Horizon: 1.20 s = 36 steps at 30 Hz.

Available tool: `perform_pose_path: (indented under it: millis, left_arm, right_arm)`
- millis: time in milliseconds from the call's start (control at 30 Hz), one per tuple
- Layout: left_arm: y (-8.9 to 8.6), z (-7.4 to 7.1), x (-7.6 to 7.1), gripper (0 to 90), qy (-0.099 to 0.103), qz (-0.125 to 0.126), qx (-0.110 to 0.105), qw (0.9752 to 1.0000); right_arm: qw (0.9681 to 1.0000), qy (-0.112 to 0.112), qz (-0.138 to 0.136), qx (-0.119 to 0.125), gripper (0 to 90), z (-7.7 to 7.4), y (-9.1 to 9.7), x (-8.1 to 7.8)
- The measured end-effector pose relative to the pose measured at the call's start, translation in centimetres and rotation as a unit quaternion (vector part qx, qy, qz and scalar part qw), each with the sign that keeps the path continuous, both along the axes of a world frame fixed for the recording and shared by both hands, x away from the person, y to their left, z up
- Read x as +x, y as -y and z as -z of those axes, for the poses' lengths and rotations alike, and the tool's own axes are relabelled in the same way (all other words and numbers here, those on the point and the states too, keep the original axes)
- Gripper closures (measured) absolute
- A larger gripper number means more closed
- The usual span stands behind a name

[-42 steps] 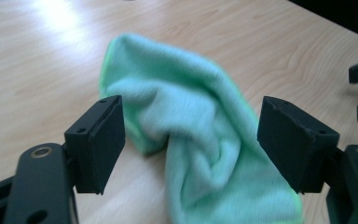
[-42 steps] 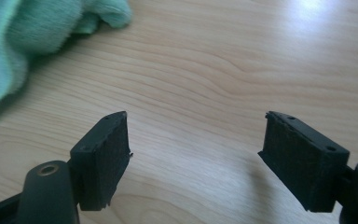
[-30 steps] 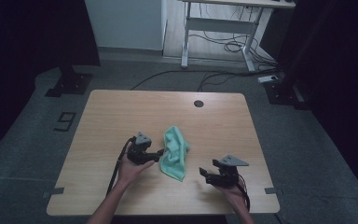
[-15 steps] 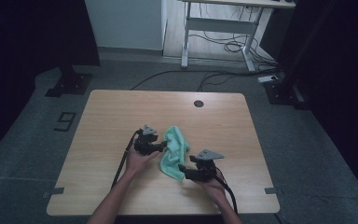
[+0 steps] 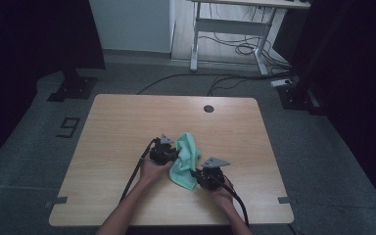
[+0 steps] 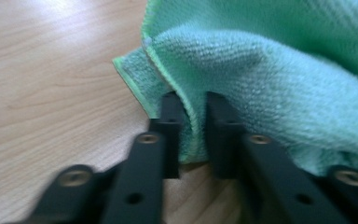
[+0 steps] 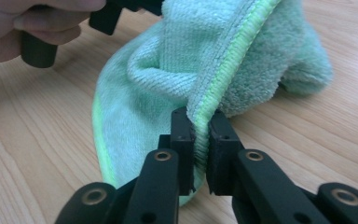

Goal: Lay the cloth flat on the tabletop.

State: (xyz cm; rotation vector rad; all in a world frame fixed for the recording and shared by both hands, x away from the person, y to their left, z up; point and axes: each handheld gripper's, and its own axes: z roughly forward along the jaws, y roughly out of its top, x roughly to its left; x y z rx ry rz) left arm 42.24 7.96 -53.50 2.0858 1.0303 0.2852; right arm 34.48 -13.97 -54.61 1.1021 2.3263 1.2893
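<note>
Now the wooden table point(image 5: 127, 122) stands on grey floor point(image 5: 39, 142), a green cloth point(image 5: 186, 156) near its front edge; left gripper point(image 5: 169, 155) and right gripper point(image 5: 198, 175) have just closed, each pinching a cloth edge

Grey floor point(image 5: 39, 147), dark curtains point(image 5: 34, 34), white desk frame point(image 5: 230, 29) behind (cables point(image 5: 240, 49) underneath).

Cloth point(image 5: 185, 159): mint green, brighter yellow-green stitched hem, fine ribbed weave. Desk point(image 5: 127, 122): light wood, pale grain lines. Left gripper point(image 5: 174, 155) and right gripper point(image 5: 194, 174): black; grey plates on top. Floor point(image 5: 29, 147): dark grey.
</note>
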Motion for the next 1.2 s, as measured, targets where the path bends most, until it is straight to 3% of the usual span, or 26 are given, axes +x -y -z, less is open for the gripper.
perform_pose_path:
  millis: [267, 400, 433, 500, 600, 700, 833, 1033, 1133, 1167, 1200]
  left_arm:
    - [-0.7, -1.0, -0.9, 88.8, 0.009, 0.009, -0.005, 0.9999]
    - [-2.0, -3.3, -2.5, 89.0, 0.031, 0.018, -0.019, 0.9992]
    - [-2.0, -3.3, -2.5, 89.0, 0.031, 0.018, -0.019, 0.9992]
    - [-3.0, -4.7, -3.8, 89.0, 0.043, 0.019, -0.033, 0.9984]
    - [-3.7, -5.4, -4.7, 89.1, 0.048, 0.023, -0.039, 0.9978]
    - [-5.2, -6.5, -6.3, 89.0, 0.048, 0.032, -0.050, 0.9971]
    - [-6.4, -7.2, -7.2, 89.0, 0.048, 0.039, -0.056, 0.9965]
    - [-7.5, -7.0, -7.2, 88.7, 0.034, 0.037, -0.065, 0.9966]
    - [-7.7, -6.2, -6.3, 88.5, 0.011, 0.030, -0.066, 0.9973]
    - [-7.7, -5.5, -5.7, 88.4, -0.002, 0.023, -0.066, 0.9976]
    - [-7.7, -5.5, -5.7, 88.3, -0.002, 0.023, -0.066, 0.9976]
  right_arm:
    - [1.0000, 0.005, 0.002, 0.007, 84.5, -0.6, 1.8, -0.2]
    - [0.9994, 0.020, 0.012, 0.025, 84.5, -2.0, 3.8, -0.8]
    - [0.9994, 0.020, 0.012, 0.025, 84.5, -2.0, 3.8, -0.8]
    - [0.9988, 0.033, 0.015, 0.034, 84.5, -3.0, 5.0, -1.4]
    - [0.9981, 0.034, 0.014, 0.049, 84.4, -3.6, 5.6, -1.9]
    - [0.9964, 0.069, 0.013, 0.046, 84.3, -5.4, 6.6, -2.9]
    - [0.9952, 0.089, 0.011, 0.037, 84.2, -6.9, 7.0, -3.0]
    - [0.9956, 0.087, 0.013, 0.031, 83.3, -7.4, 7.1, -1.8]
    - [0.9975, 0.065, 0.016, 0.022, 81.6, -6.7, 6.9, 0.1]
    - [0.9984, 0.049, 0.025, 0.010, 79.1, -5.8, 6.6, 1.8]
    - [0.9984, 0.049, 0.025, 0.010, 79.1, -5.8, 6.6, 1.8]
